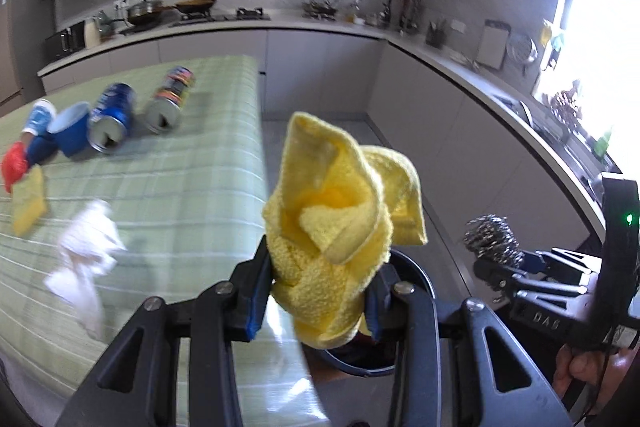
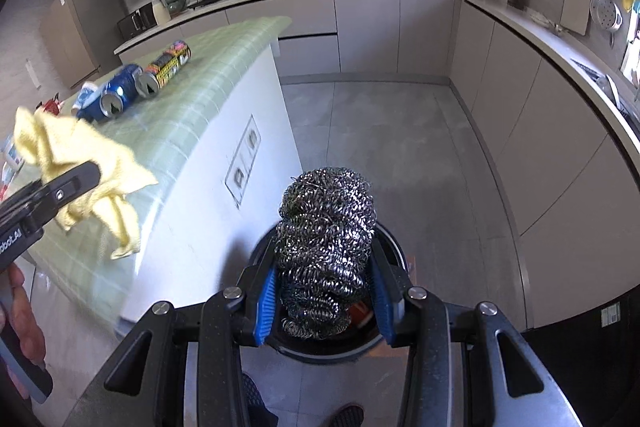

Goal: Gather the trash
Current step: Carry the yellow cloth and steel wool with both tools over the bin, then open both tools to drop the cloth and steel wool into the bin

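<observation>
Right now your left gripper (image 1: 320,291) is clamped on a crumpled yellow cloth (image 1: 336,219), which bunches up above the blue finger pads (image 1: 256,303) and hangs a little below them. Your right gripper (image 2: 325,301) is squeezed onto a steel wool scourer (image 2: 326,247), its coils bulging out over the pads. Both loads sit above a dark round bin (image 2: 332,349) on the floor beside the counter (something red shows inside it, too hidden to name). Still lying on the green checked tablecloth (image 1: 180,187) are a blue can (image 1: 110,117) and a multicoloured can (image 1: 170,99) side by side on their sides, a blue cup (image 1: 72,129) tipped over next to them, a crumpled white tissue (image 1: 86,255), a yellow sponge (image 1: 28,203) and a red scrap (image 1: 14,165) touching its upper edge.
</observation>
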### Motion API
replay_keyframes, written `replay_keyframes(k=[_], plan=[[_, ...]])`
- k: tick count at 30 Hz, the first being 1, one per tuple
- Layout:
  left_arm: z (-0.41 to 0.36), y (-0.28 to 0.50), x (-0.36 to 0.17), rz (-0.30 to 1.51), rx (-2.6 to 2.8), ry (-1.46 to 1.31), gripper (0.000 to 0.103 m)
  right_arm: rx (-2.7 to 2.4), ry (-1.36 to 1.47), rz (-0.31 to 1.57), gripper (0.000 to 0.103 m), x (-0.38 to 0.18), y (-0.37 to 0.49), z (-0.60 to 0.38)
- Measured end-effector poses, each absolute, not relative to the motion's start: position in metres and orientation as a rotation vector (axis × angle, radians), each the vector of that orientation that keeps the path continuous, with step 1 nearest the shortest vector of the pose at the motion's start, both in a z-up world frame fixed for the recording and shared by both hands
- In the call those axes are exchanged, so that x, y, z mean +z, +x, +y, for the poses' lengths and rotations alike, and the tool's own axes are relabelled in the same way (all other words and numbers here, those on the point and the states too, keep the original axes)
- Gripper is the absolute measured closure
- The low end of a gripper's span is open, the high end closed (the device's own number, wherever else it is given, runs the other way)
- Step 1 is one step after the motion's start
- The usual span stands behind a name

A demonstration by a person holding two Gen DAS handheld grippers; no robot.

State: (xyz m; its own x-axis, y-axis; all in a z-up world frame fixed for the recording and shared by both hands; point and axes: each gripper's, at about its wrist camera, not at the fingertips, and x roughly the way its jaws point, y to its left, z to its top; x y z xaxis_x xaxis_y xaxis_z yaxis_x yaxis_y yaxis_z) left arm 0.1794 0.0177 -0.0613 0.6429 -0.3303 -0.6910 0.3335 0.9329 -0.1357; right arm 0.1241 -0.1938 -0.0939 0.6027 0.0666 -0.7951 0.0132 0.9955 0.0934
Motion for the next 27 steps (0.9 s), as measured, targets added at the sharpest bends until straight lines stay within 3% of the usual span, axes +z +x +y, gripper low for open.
replay_keyframes(k=[15,24,27], plan=[[-0.065,0.176,-0.128,0.938,-0.371,0.033,0.063,0.141,0.047,1.051,0.06,-0.179,0.12,-0.224],[-0.072,0.191,-0.175,1.014,-0.312,-0.035,0.063,0.264,-0.044,1.099,0.06,-0.233,0.149,-0.221],[-0.071,0.193,-0.193,1.035,-0.291,-0.078,0.056,0.308,-0.08,1.112,0.057,-0.251,0.158,-0.218]])
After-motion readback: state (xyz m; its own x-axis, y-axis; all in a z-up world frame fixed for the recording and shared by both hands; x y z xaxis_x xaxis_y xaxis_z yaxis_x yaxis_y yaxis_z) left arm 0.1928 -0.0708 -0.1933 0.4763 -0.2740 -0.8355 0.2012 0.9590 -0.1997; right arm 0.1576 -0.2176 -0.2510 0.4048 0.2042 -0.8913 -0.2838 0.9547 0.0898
